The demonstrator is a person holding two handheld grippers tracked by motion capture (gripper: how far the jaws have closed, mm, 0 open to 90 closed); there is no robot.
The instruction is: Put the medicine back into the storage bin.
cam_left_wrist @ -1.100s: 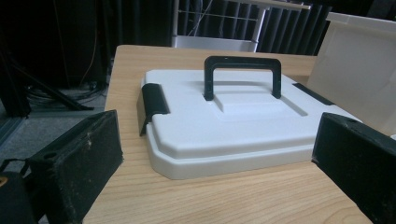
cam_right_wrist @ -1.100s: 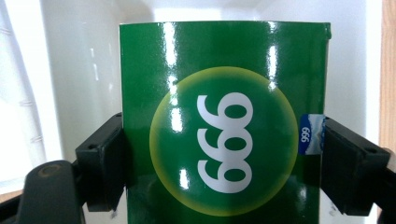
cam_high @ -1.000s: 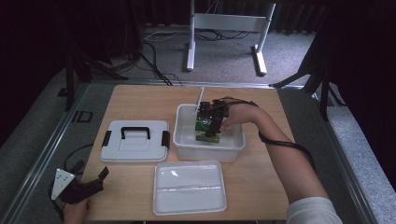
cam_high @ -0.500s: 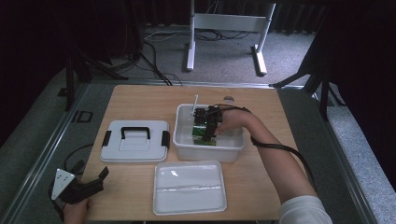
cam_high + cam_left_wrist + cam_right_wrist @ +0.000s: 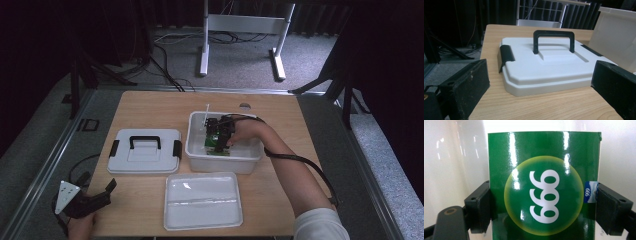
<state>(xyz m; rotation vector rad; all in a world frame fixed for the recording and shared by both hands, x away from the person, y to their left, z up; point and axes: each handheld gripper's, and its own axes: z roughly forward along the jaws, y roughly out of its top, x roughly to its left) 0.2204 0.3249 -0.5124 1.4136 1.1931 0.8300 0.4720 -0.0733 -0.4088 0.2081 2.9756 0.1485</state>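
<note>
Lower now than a second ago, the right tongs are reaching deep into the white bin, their jaws pressing both sides of a green box marked 999, which is standing inside the bin. Left of the bin, a white lid with a black handle is lying on the worktop. Well left of the bin, at the worktop's near corner, the left tongs are resting wide apart, gripping nothing. Just in front of the bin, a clear tray is lying.

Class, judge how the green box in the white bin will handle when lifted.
The green box looks like glossy card, so probably light and somewhat slippery. The right tongs clamp its flat sides, which likely hold without rolling. Hard squeezing might dent it inside the white bin.
</note>
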